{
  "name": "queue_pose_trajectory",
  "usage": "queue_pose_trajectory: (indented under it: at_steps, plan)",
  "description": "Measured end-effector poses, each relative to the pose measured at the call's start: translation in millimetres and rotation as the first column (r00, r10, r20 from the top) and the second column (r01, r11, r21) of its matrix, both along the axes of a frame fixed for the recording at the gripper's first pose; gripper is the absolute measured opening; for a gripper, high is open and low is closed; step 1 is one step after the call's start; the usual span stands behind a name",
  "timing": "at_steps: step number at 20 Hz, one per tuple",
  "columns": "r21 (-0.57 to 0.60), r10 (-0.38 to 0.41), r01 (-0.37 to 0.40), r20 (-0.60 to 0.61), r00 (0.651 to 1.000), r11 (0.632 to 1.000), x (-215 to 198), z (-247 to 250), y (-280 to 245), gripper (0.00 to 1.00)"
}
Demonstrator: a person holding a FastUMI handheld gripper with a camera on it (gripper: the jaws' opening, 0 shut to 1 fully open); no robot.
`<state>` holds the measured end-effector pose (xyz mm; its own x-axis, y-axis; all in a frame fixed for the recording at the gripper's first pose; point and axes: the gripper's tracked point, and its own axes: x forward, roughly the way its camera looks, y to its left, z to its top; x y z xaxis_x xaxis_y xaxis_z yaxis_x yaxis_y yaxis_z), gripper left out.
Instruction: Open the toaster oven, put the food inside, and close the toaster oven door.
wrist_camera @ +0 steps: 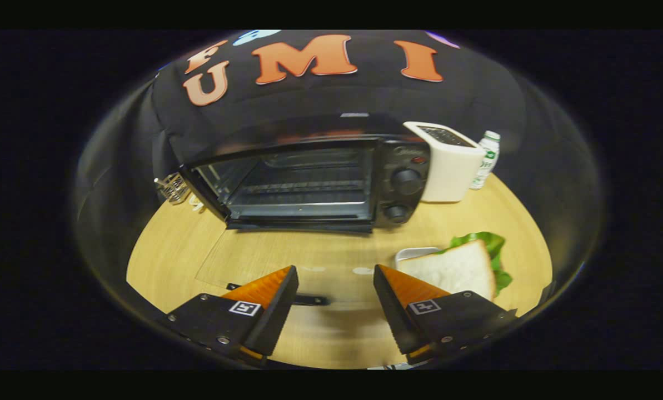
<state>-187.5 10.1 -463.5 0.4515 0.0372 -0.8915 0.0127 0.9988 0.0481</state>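
The gripper [335,275] hovers low over the wooden tabletop [320,253], jaws spread wide, nothing between them but bare wood. Straight ahead and beyond the fingers sits the black toaster oven [309,180], and its door [287,261] is down, swung fully open and lying flat toward the gripper; the glass shows the wood through it, and the dark door handle [303,300] sits close in, between the 2 fingers. The oven chamber is plain to see, wire rack [303,186] across the middle, nothing on it. On the oven's right-hand panel there are 2 round knobs [407,181], 1 above the other.

The food is off to the right: a slice of white bread [453,269] lying on green lettuce [489,247], resting on a pale tray [412,254], just ahead of the right finger and partly tucked behind it. It sits on the tabletop in front of the oven's right corner, well apart from the open chamber.

Beside the oven on its right stands a white toaster [448,164], nearly touching the oven's side, and behind that a small white bottle [487,158] with a green label. At the oven's left rear corner, a small wire basket [173,188].
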Motion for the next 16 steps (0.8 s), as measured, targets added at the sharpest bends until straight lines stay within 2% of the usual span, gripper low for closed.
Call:
queue_pose_trajectory:
  at_steps: [5, 8, 10, 16]
  plan:
    - [-0.075, -0.103, 0.106, 0.042, 0.994, 0.991, 11.7, 16.2, -90.5, 0.97]
    - [-0.125, -0.098, 0.101, 0.033, 0.995, 0.987, 10.5, 8.1, -129.5, 0.98]
    - [-0.126, -0.108, 0.103, -0.029, 0.994, 0.987, -0.3, -9.5, -146.0, 0.98]
    - [0.04, -0.163, 0.171, -0.15, 0.975, 0.985, -14.6, -52.7, -145.8, 0.99]
